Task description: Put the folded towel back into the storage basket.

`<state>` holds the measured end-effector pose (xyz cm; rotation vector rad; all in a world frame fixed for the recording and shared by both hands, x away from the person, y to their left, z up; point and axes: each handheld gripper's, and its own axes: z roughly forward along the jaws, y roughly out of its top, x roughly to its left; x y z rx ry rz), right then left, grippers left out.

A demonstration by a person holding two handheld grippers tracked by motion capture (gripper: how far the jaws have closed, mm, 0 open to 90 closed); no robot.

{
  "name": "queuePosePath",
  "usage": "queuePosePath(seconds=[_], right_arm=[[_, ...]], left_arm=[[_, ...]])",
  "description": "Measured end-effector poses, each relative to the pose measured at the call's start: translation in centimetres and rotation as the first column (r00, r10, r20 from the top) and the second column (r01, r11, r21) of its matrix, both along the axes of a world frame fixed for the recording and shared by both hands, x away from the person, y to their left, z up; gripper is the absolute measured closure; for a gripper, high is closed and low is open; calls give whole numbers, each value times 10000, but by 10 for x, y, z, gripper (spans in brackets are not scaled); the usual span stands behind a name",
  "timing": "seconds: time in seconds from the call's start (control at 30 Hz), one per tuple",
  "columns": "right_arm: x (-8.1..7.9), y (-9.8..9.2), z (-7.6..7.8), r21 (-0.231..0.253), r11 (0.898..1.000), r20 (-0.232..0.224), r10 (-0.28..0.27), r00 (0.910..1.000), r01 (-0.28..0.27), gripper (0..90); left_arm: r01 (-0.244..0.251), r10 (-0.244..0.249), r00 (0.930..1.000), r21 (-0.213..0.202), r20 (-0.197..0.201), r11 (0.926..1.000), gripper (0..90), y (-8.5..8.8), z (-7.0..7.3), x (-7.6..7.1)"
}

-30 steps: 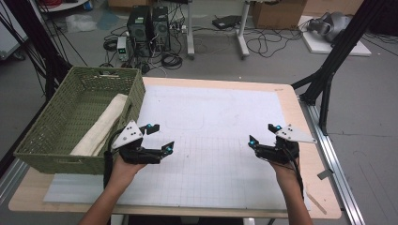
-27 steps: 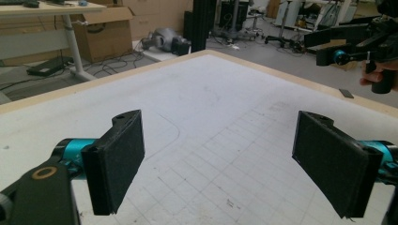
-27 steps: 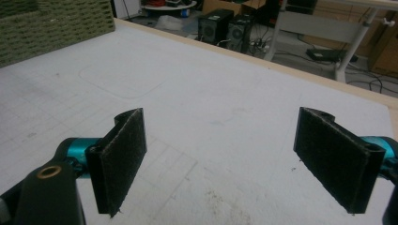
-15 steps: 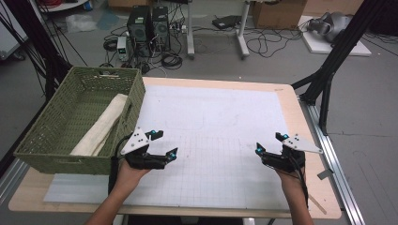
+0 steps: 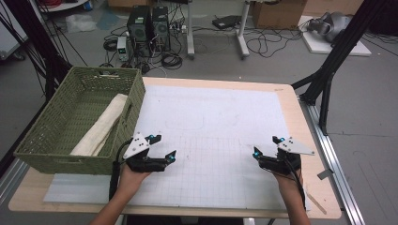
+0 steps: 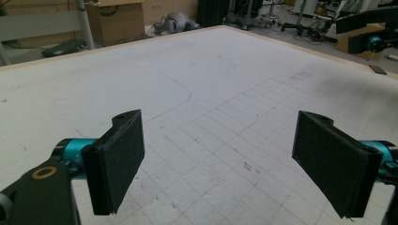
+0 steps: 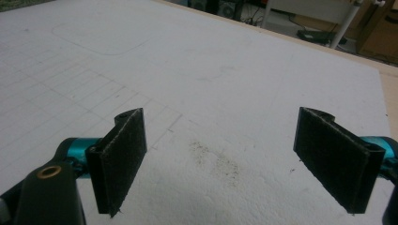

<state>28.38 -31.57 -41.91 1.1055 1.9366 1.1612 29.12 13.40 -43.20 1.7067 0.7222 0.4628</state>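
We held the left gripper (image 5: 164, 147) and right gripper (image 5: 266, 146) spread, empty, above the white gridded mat (image 5: 211, 117). The folded cream cloth (image 5: 101, 126) lay in the green woven basket (image 5: 49, 154); reaching there likely came next.

Basket (image 5: 61, 122) sits at the counter's (image 5: 225, 84) left edge, rolled cloth (image 5: 101, 126) lying inside along its right wall. Mat (image 5: 211, 117) covers the counter's middle. Left gripper (image 5: 163, 149) over the mat's near-left part, just right of the basket's near corner. Right gripper (image 5: 266, 146) over the mat's near-right part, well apart from the left. Computer towers (image 5: 150, 26) on the floor behind the counter.
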Motion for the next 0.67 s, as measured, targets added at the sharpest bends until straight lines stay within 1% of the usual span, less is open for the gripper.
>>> queuePosePath(seconds=[0.23,0.43,0.5,0.57,0.67], right_arm=[[0,3,1,81,10000,26,8,10000,-9,161],[0,1,1,40,10000,97,15,10000,-15,161],[0,2,1,62,10000,60,-9,10000,8,161],[0,1,1,78,10000,66,-16,10000,15,161],[0,0,1,28,10000,79,-58,10000,58,161]], left_arm=[[-15,15,10000,-56,49,10000,174,2,1,0],[-19,20,10000,-75,62,10000,174,2,2,0],[-9,9,10000,-78,64,10000,174,1,2,0],[-14,15,10000,-150,68,9999,174,1,3,0],[1,0,10000,-107,96,9999,174,0,3,0]])
